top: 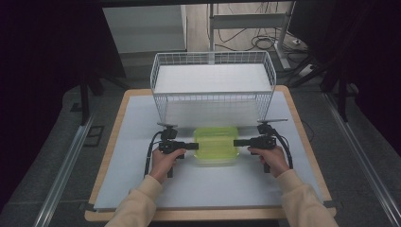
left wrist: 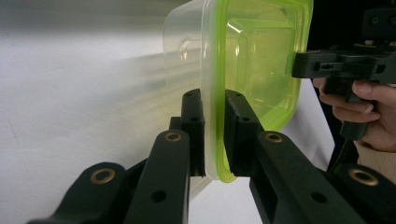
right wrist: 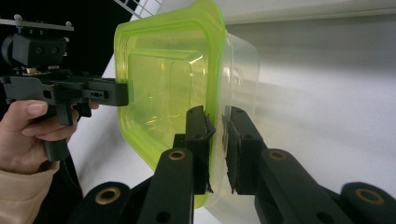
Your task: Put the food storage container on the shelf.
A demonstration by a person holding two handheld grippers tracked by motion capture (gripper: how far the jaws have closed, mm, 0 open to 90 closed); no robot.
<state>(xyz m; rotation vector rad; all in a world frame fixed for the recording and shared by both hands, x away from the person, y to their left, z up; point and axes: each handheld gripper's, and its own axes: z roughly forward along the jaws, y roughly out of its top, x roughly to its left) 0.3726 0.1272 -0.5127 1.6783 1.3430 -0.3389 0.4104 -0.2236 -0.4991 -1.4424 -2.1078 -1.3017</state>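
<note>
A clear plastic container (top: 216,144) with a translucent green lid sits between my two grippers in the middle of the table. My left gripper (top: 196,146) is shut on the left rim, one pad on each side of the green lid edge (left wrist: 214,100). My right gripper (top: 235,142) is shut on the opposite rim (right wrist: 217,116). In the left gripper view the right gripper (left wrist: 299,65) meets the far side of the container (left wrist: 252,60). In the right gripper view the left gripper (right wrist: 126,93) meets the far side of the container (right wrist: 163,79). I cannot tell whether the container rests on the table or hangs just above it.
A white wire basket (top: 213,96) with a white floor stands right behind the container at the back of the table. The white table mat (top: 137,142) stretches to both sides and toward the front edge. The person's cream sleeves (top: 137,203) come in from below.
</note>
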